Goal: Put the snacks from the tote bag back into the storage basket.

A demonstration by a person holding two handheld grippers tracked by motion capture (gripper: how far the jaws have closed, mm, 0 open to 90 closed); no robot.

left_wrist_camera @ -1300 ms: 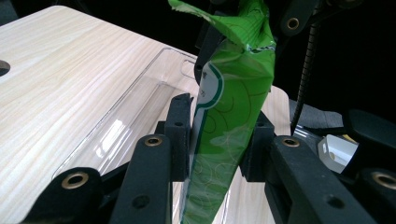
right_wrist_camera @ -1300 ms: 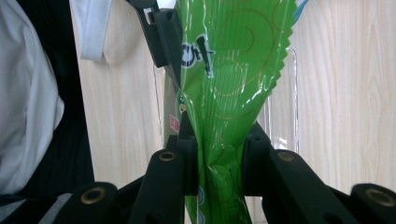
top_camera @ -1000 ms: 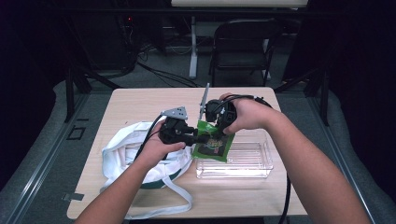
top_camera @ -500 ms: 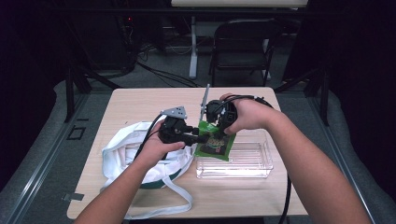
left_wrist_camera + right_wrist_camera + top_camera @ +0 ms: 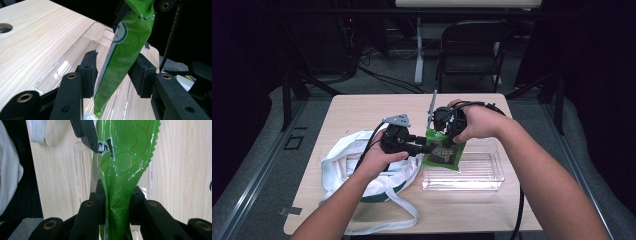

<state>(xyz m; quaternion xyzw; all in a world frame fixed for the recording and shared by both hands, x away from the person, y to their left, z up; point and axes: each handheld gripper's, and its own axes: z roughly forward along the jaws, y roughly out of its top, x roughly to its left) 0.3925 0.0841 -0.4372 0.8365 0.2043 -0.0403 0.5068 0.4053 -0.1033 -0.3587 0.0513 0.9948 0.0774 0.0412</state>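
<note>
A green snack packet [image 5: 443, 152] hangs above the left end of a clear plastic container [image 5: 472, 172]. My right gripper [image 5: 446, 131] is shut on the packet's upper end; in the right gripper view [image 5: 117, 195] both pads press the green film [image 5: 125, 150]. My left gripper [image 5: 421, 148] comes in from the left, and in the left gripper view [image 5: 116, 65] its jaws stand open on either side of the packet [image 5: 125, 50]. The packet leans against one pad, with a small gap at the other. The container [image 5: 75, 57] lies below.
A white cloth bag [image 5: 357, 160] with a long strap lies on the wooden table [image 5: 362, 110] at the left, under my left hand. A folding chair [image 5: 472, 50] stands beyond the table's far edge. Cables trail from both grippers.
</note>
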